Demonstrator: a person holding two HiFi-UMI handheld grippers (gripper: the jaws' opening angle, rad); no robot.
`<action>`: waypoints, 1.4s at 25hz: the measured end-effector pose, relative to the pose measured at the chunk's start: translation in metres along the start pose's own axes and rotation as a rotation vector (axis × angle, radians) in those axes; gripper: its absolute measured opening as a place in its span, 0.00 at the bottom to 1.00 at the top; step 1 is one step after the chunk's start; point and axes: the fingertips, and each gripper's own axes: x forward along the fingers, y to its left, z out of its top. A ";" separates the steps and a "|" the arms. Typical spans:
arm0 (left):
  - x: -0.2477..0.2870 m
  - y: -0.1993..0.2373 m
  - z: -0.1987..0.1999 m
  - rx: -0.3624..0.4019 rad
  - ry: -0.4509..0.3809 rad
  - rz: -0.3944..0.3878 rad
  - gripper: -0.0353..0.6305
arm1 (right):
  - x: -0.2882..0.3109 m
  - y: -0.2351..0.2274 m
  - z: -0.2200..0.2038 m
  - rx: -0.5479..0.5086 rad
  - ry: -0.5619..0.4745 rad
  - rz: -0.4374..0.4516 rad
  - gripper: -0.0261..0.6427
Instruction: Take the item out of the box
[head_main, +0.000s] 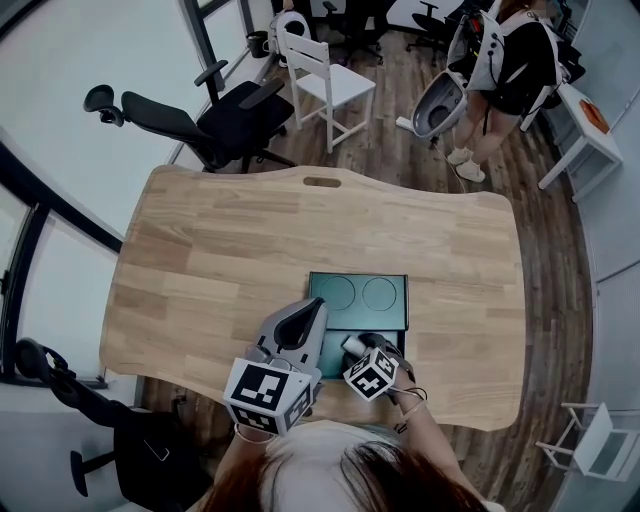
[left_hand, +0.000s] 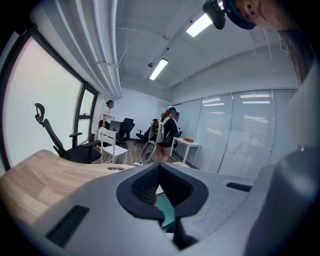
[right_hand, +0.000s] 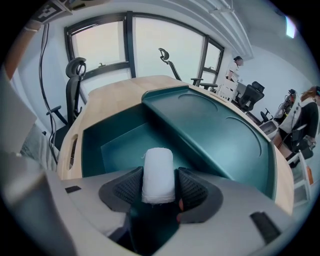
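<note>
A dark teal box (head_main: 325, 285) lies near the front edge of the wooden table (head_main: 220, 250), and its lid (head_main: 358, 293), marked with two circles, is laid back. In the right gripper view a white cloth roll (right_hand: 158, 172) stands upright over the box's open compartment (right_hand: 115, 145). My right gripper (right_hand: 158, 184) has its pads on either side of the roll, with a thin gap on the right side, so it is open. The roll's bottom is hidden. My left gripper (head_main: 318, 305) points at the box's left edge. Its jaws (left_hand: 160, 172) meet at the tips with nothing between them.
Beyond the table's far edge stand a black office chair (head_main: 215, 120) and a white wooden chair (head_main: 325, 80). A person (head_main: 510, 60) stands at the back right by a white side table (head_main: 590, 130). Another chair (head_main: 60, 390) sits at the near left.
</note>
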 end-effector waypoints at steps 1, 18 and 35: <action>0.000 0.000 0.001 0.000 0.000 0.000 0.06 | 0.001 0.000 0.000 0.005 0.001 0.000 0.38; -0.009 -0.004 0.004 0.008 -0.014 -0.001 0.06 | -0.004 0.001 0.002 0.036 -0.022 0.002 0.34; -0.023 -0.007 0.006 0.009 -0.036 0.003 0.06 | -0.033 0.001 0.020 0.108 -0.128 -0.016 0.34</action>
